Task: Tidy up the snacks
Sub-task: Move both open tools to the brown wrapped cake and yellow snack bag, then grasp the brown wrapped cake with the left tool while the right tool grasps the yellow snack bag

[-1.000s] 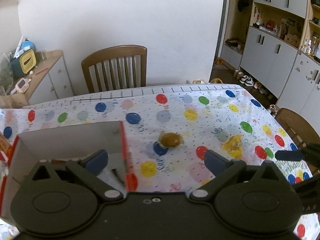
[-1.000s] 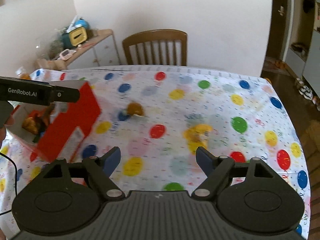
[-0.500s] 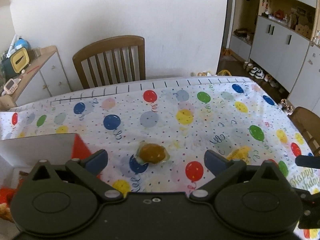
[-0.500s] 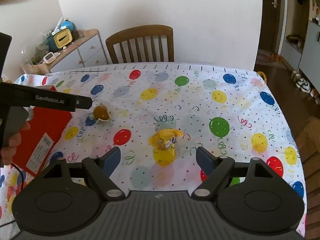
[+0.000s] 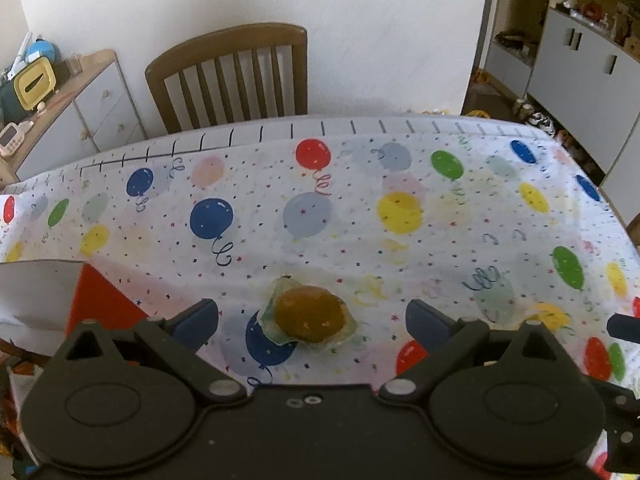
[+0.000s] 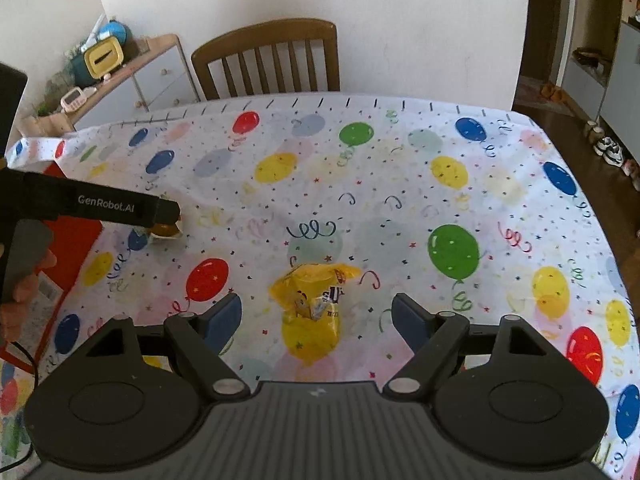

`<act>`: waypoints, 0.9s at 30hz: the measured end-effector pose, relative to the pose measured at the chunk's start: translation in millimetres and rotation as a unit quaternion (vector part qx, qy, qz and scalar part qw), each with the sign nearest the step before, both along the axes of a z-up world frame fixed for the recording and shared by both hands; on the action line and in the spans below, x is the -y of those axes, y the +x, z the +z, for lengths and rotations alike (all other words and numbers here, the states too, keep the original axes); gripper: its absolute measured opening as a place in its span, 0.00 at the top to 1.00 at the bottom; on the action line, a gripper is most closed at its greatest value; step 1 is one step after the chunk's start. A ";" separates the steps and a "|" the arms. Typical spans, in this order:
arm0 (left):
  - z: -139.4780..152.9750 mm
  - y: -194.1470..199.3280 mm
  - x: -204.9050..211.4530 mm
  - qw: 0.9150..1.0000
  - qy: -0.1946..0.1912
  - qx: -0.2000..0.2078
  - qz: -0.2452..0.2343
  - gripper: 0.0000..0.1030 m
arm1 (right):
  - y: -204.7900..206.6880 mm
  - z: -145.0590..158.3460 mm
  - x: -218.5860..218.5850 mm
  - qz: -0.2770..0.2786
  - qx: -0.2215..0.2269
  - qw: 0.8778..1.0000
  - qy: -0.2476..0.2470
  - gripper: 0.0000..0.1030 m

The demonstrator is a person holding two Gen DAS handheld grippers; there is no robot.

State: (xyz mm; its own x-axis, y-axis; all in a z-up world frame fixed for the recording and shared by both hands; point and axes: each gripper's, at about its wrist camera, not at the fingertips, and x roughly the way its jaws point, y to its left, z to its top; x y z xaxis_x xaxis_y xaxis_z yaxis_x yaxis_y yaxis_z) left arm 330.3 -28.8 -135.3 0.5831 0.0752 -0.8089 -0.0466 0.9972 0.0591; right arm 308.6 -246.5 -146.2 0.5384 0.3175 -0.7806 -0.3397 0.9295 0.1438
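A brown round snack in clear wrap (image 5: 311, 314) lies on the balloon tablecloth (image 5: 360, 208). My left gripper (image 5: 312, 318) stands open over it, one blue pad on each side and neither touching. A yellow candy bag (image 6: 314, 294) lies further right on the cloth. My right gripper (image 6: 316, 312) is open, with the bag's near end between its pads and gaps on both sides. In the right wrist view the left gripper's black finger (image 6: 100, 206) reaches over the brown snack (image 6: 166, 230). A red box (image 5: 100, 300) with a white flap stands at the left.
A wooden chair (image 5: 232, 76) stands behind the table's far edge. A low cabinet (image 5: 68, 120) with a yellow device is at the back left, and grey cupboards (image 5: 592, 92) at the right. A hand (image 6: 24, 292) holds the left gripper's handle beside the red box (image 6: 72, 236).
Both grippers have come lower and closer to the table. The brown snack now sits between the left pads and the yellow bag between the right pads. The red box has slid leftwards out of both views.
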 end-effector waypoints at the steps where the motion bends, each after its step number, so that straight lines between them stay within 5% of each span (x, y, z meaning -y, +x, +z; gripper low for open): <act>1: -2.8 2.9 -1.3 1.000 0.000 -0.003 0.002 0.03 | 2.1 -3.0 -2.3 0.002 -0.001 1.000 -0.003 0.20; 7: -20.5 17.8 -9.2 1.000 -0.008 -0.025 0.012 0.10 | 15.0 -16.3 -9.0 -0.003 -0.009 1.000 -0.004 0.20; 20: -37.2 29.9 -14.1 0.998 -0.036 -0.047 0.012 0.36 | 21.1 -25.3 -13.3 -0.003 -0.008 1.000 -0.013 0.63; 27: -34.4 29.0 -19.0 0.998 -0.050 -0.045 0.017 0.42 | 13.7 -21.4 -14.8 0.001 0.003 1.000 -0.024 0.69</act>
